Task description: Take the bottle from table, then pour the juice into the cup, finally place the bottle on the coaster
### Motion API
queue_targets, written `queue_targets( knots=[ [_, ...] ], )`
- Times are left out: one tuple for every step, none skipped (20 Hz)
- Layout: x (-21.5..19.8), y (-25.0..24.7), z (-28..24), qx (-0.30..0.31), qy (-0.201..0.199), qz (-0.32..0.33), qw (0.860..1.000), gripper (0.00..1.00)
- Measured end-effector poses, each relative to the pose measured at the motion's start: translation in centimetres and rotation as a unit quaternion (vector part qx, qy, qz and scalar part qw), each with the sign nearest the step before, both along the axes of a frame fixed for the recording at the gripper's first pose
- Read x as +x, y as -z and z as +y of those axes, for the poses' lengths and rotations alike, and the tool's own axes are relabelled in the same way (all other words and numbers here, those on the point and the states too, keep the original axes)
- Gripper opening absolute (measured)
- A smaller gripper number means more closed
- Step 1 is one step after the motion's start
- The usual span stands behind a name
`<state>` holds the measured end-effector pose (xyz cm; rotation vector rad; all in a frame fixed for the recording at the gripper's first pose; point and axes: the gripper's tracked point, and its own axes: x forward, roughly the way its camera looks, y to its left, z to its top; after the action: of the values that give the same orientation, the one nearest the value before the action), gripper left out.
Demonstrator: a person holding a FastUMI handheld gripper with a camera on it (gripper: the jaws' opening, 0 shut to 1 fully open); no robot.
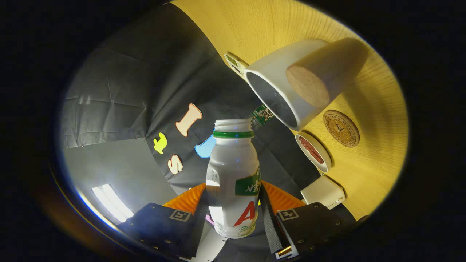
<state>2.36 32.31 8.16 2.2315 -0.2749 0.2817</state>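
A white plastic bottle (233, 174) with a green neck ring and no cap sits between my fingers, and my gripper (233, 199) is shut on its body. The view is rolled hard, so the wooden table (367, 174) stands like a wall beside the bottle. The bottle's open mouth points toward the booth wall, a short way from the rim of a white cup (280, 83) with a thick wooden handle (320, 78). The cup's dark inside shows no juice that I can make out. A round cork coaster (341, 128) lies on the table just past the cup.
A small white dish (314, 151) with something reddish in it rests on the table between the coaster and my fingers. A white box (322, 191) lies close to one finger. Small printed cards (235, 63) lie near the table's edge behind the cup.
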Motion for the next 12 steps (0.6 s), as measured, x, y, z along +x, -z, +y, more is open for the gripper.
queue_targets(
  knots=[
    [-0.03,-0.07,0.05,0.006,0.001,-0.002,1.0,0.71],
    [-0.06,-0.18,0.09,0.011,0.0,-0.003,1.0,0.71],
    [-0.15,-0.18,0.12,0.013,-0.001,-0.003,1.0,0.71],
    [-0.13,-0.29,0.13,0.015,-0.001,-0.004,1.0,0.71],
    [-0.09,-0.35,0.14,0.017,-0.001,-0.005,1.0,0.71],
    [-0.07,-0.43,0.04,0.02,-0.001,-0.006,1.0,0.71],
    [-0.06,-0.51,0.07,0.022,-0.002,-0.006,1.0,0.71],
    [0.02,-0.58,0.15,0.023,-0.001,-0.007,1.0,0.71],
    [0.04,-0.6,0.25,0.022,-0.002,-0.007,1.0,0.71],
    [0.03,-0.67,0.32,0.022,-0.002,-0.006,1.0,0.71],
    [-0.01,-0.64,0.37,0.022,-0.004,-0.006,1.0,0.71],
    [0.01,-0.72,0.25,0.023,-0.005,-0.006,1.0,0.71]
  ],
)
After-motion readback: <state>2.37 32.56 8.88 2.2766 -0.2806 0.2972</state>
